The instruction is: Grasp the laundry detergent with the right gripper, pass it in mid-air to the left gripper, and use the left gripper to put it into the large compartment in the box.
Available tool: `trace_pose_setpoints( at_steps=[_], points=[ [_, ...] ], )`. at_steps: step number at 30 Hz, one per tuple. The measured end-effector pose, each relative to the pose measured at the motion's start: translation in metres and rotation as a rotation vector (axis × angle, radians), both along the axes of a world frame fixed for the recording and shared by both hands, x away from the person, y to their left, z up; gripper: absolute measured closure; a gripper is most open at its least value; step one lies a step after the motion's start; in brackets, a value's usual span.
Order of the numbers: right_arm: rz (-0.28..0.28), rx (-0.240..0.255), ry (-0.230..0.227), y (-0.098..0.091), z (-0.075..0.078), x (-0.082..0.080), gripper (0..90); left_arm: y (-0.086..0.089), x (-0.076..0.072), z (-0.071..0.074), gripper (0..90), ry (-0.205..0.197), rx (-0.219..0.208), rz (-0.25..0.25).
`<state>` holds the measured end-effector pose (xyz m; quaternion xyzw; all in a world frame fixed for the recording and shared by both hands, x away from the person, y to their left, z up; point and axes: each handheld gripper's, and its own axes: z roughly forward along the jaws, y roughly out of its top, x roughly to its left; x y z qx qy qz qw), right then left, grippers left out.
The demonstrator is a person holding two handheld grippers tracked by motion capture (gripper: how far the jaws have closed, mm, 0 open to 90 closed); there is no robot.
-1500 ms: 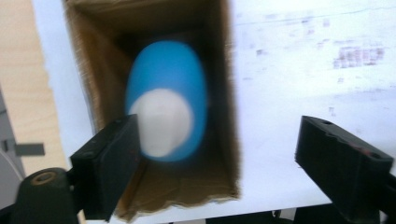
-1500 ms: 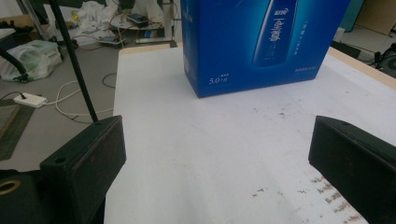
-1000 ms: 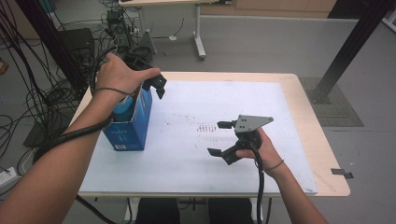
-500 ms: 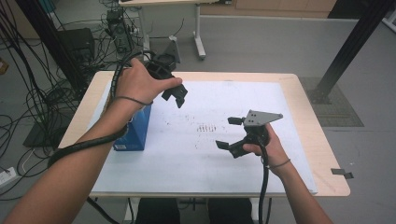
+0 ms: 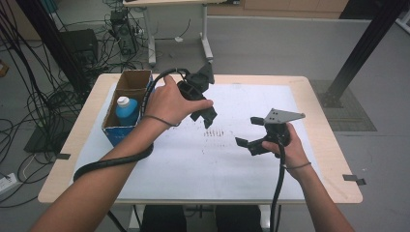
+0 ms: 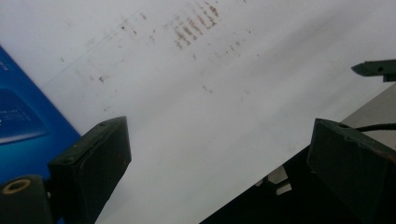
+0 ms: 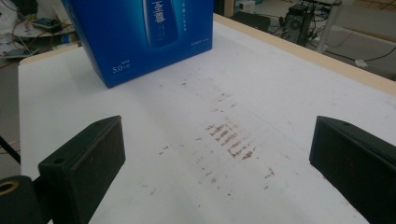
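This is a lab or workshop room: beyond the wooden table with a white sheet on top, tangled black cables, electronic equipment and another desk's metal legs crowd a bare grey floor.
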<state>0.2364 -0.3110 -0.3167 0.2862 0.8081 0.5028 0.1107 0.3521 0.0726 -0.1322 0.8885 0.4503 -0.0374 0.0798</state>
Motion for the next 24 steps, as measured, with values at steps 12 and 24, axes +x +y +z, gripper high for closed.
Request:
trace_pose_setpoints(
  at_steps=[12, 24],
  points=[
    [-0.088, -0.021, 0.018, -0.008, 0.006, 0.002, 3.0, -0.017, -0.006, -0.036, 6.6, 0.022, 0.023, -0.038],
    [-0.119, -0.03, 0.019, -0.007, 0.008, 0.002, 2.8, -0.022, -0.008, -0.052, 7.0, 0.028, 0.033, -0.052]
  ],
)
